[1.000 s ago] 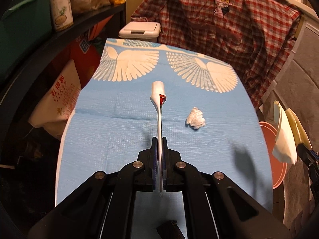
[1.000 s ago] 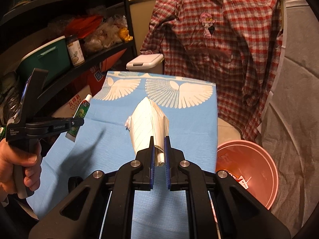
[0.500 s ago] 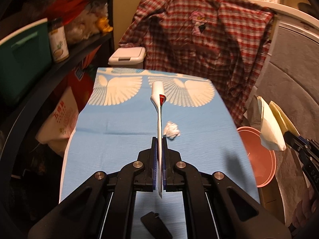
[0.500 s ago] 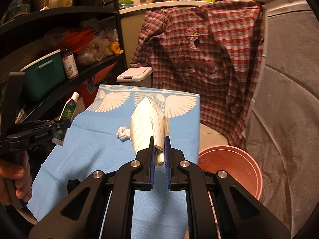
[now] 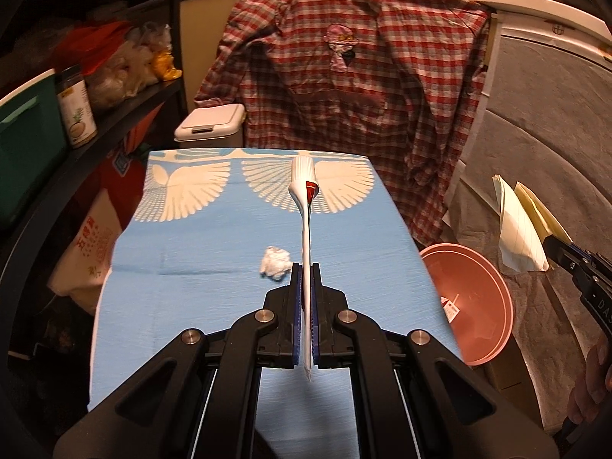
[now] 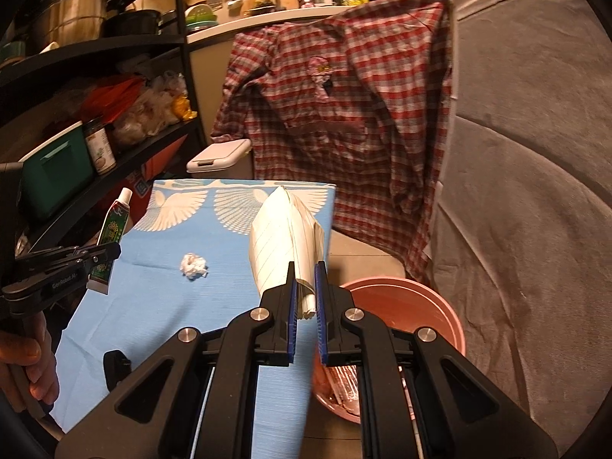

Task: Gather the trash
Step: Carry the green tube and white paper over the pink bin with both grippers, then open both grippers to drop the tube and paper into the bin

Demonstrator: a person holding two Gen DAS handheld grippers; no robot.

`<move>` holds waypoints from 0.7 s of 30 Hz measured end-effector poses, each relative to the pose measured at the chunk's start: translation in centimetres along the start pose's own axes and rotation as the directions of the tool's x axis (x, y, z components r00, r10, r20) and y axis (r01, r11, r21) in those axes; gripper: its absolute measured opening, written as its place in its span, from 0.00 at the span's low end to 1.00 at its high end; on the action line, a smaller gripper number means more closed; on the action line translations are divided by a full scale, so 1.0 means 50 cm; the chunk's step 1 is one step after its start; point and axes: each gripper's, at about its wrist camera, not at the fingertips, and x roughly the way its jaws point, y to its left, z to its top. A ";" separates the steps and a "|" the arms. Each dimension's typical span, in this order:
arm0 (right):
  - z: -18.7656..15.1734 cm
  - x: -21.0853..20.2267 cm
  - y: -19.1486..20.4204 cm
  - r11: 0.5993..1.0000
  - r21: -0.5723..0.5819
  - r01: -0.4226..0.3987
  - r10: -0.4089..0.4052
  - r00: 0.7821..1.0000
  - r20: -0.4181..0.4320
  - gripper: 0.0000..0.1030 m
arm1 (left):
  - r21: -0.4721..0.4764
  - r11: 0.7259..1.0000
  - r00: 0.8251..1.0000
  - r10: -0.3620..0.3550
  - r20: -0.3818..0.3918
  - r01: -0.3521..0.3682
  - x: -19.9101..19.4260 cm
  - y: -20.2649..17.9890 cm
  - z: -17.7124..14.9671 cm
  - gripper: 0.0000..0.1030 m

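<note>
My left gripper [image 5: 305,267] is shut on the flat end of a white and green squeezed tube [image 5: 304,191], held edge-on above the blue cloth [image 5: 191,267]. The tube also shows in the right wrist view [image 6: 113,237]. My right gripper [image 6: 305,267] is shut on a folded lined paper [image 6: 283,237], held near the cloth's right edge; the paper also shows in the left wrist view [image 5: 516,229]. A crumpled white tissue [image 5: 274,262] lies on the cloth in the left wrist view and in the right wrist view [image 6: 193,266]. A pink basin [image 6: 420,306] sits low to the right of the table.
A white lidded bin [image 5: 210,124] stands behind the table. A plaid shirt [image 5: 344,95] hangs at the back. Dark shelves [image 5: 76,134] with jars and bags line the left side. Grey padded cloth [image 6: 516,229] covers the right.
Both grippers have moved right and pulled back from the table. The tissue now lies left of the tube in the left wrist view. The basin has come nearer under the right gripper.
</note>
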 end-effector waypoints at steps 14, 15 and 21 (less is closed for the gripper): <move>0.001 -0.006 -0.077 0.996 0.034 0.089 -0.088 0.996 -0.016 0.09 | 0.036 0.997 0.998 -0.070 0.005 0.070 0.017 -0.103 0.016 0.04; 0.000 -0.005 -0.083 0.995 0.039 0.092 -0.092 0.996 -0.021 0.09 | 0.037 0.996 0.997 -0.077 0.006 0.077 0.019 -0.112 0.017 0.04; -0.002 -0.001 -0.110 0.992 0.061 0.111 -0.109 0.994 -0.028 0.09 | 0.059 0.993 0.995 -0.098 0.010 0.098 0.032 -0.159 0.020 0.04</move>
